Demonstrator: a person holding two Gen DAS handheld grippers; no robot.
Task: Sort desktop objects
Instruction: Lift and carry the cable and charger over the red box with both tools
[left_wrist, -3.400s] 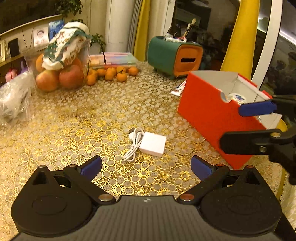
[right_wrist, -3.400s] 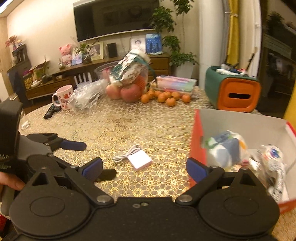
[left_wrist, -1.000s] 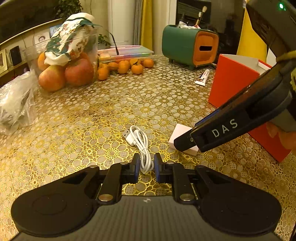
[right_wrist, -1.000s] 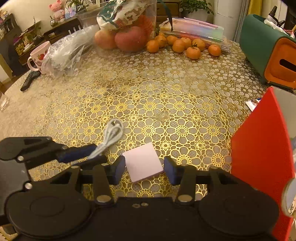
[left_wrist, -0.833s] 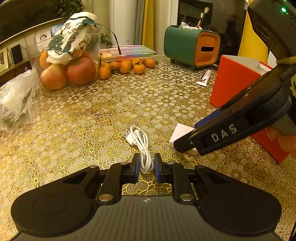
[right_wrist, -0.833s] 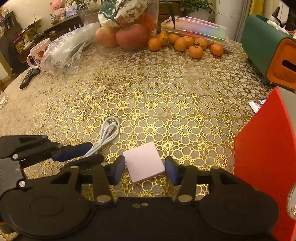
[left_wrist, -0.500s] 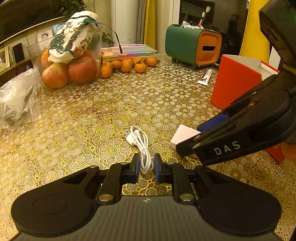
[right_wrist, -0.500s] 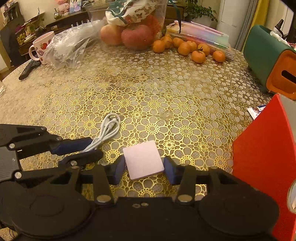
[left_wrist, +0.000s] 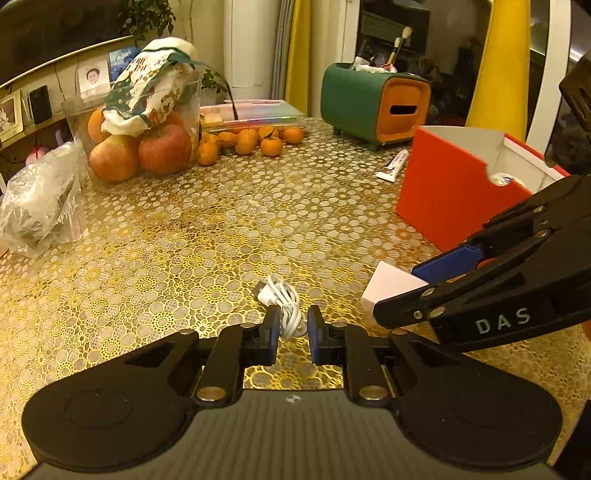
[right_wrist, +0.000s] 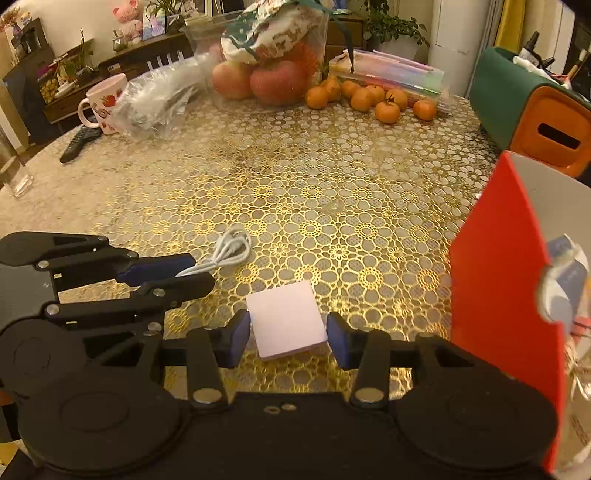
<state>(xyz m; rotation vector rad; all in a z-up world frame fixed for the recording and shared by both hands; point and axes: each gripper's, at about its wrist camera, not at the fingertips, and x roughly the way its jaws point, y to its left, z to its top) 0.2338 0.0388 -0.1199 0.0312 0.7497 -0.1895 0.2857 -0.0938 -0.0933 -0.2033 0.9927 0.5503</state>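
Observation:
A coiled white cable (left_wrist: 283, 298) hangs from my left gripper (left_wrist: 291, 334), which is shut on its near end and holds it above the gold-patterned table (left_wrist: 221, 229). The cable also shows in the right wrist view (right_wrist: 227, 253), beside the left gripper (right_wrist: 177, 275). A white charger block (right_wrist: 286, 319) sits between the pads of my right gripper (right_wrist: 288, 339), which is shut on it and holds it off the table. The block shows in the left wrist view (left_wrist: 391, 291) too. An open red box (left_wrist: 454, 192) with items inside stands at the right (right_wrist: 498, 277).
A clear bowl of apples (left_wrist: 140, 144), loose tangerines (left_wrist: 251, 142), a plastic bag (left_wrist: 40, 199), a green and orange tissue box (left_wrist: 373, 105) and a toothpaste tube (left_wrist: 393, 164) stand farther back. A mug (right_wrist: 101, 103), a remote (right_wrist: 79, 144) and a glass (right_wrist: 14, 173) are at the far left.
Both grippers closed, the left on the cable and the right on the charger block, and over the last second they have lifted both upward off the table.

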